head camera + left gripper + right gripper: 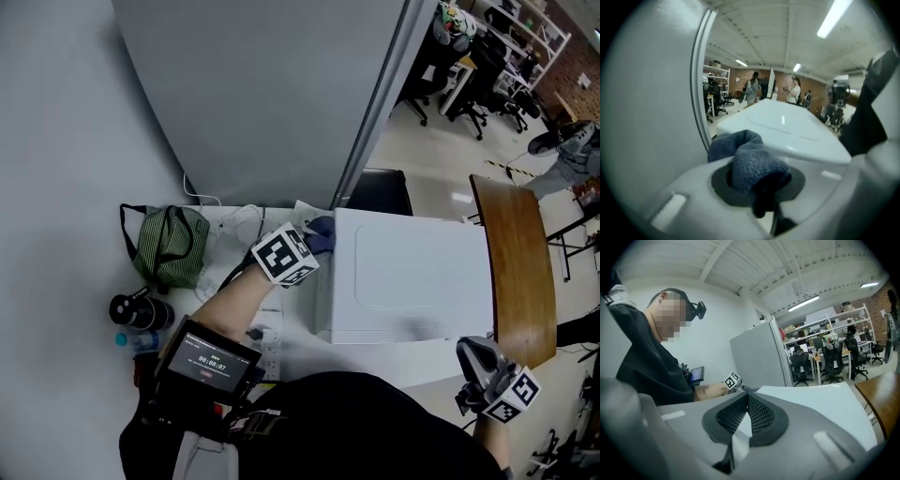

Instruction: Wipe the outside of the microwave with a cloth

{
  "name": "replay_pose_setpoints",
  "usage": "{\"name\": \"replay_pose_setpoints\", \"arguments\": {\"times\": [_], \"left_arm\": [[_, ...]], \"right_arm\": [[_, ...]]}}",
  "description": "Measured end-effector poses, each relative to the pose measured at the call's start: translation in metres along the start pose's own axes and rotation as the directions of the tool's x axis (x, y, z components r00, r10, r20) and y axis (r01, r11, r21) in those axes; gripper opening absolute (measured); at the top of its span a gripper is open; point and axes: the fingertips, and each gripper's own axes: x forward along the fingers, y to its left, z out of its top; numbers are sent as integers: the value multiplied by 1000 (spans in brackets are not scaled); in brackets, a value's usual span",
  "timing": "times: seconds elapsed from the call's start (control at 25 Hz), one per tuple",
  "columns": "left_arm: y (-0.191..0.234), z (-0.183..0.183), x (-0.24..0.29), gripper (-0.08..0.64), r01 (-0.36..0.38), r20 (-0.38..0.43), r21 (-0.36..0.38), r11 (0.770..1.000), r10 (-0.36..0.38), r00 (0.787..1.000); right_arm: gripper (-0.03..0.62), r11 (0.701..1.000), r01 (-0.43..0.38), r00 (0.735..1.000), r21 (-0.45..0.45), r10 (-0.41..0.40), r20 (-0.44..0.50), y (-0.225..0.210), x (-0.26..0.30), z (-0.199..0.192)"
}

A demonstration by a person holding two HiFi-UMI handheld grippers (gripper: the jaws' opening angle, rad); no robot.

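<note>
In the head view, the left gripper (313, 242) has its fingers closed on a blue cloth (322, 232). The cloth sticks out ahead of the fingers and lies against the back left corner of the white microwave (412, 277), at the edge of its top. The microwave stands on a white bench (291, 345) and lies to the right of these fingers. The right gripper (472, 352) hangs near the front right corner of the microwave, and I cannot tell if it touches it.

In the left gripper view, the fingers (723, 187) pinch the cloth (752, 157) tightly, with folds bulging above them. The flat top of the microwave (787, 129) runs away just beyond the cloth.

In the right gripper view, the fingers (761, 417) meet at their tips and hold nothing. The microwave top (820, 404) lies beyond them, with the left gripper far across it.

To my judgement, the wiping is under way at this corner. The surfaces show no dirt or wet marks, so I cannot say which sides are done. The front, the right side and most of the top probably need a pass.
</note>
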Motion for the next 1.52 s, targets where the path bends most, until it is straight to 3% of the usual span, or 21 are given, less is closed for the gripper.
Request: {"name": "replay_pose_setpoints", "arguments": {"times": [0.08,0.2,0.24,0.36,0.44,0.56,0.76,0.88,1.04,1.2,1.28,1.36,1.44,1.52], "left_arm": [[4,-12,11,60,-6,-47,19,1000,7,999],[12,-21,21,60,63,-7,-95,993,-64,998],[13,-30,28,60,74,-31,-106,992,-78,996],[4,-79,68,60,73,-225,-5,997,-72,972],[7,-102,89,60,72,-261,3,997,-69,963],[21,-121,110,58,77,-252,-29,997,-82,964],[37,-155,148,60,89,-258,14,996,-82,963],[37,-157,147,60,110,-234,28,994,-101,967],[29,-134,103,60,100,-202,64,993,-85,976],[-2,-75,18,60,142,-65,38,989,-140,988],[-27,-47,-14,60,252,21,-14,968,-251,968],[-45,-31,-26,60,372,107,-107,922,-362,926],[-46,-25,-20,60,461,220,-236,855,-415,883],[-38,-23,-5,58,541,362,-349,765,-423,831]], "right_arm": [[5,1000,20,1000,4,-20,1,-1,-7,-1],[5,999,48,999,10,-48,-10,-6,-14,-4],[5,999,53,999,9,-53,-15,-6,-15,-4],[5,998,55,998,-2,-55,-32,-3,-14,-5],[5,998,64,997,-3,-64,-45,-3,-15,-6],[5,996,88,994,-1,-88,-68,-7,-17,-8],[5,995,98,990,-18,-99,-105,-3,-16,-7],[5,995,92,989,-27,-95,-109,1,-13,-5],[5,998,44,996,-39,-47,-77,5,-4,0],[5,999,-18,1000,-36,17,-21,7,7,6],[5,998,-47,999,-32,47,4,9,12,9],[5,997,-68,997,-29,69,20,13,17,9],[5,997,-73,997,-27,74,29,16,17,8],[5,998,-63,998,-24,64,28,17,13,7]]}}
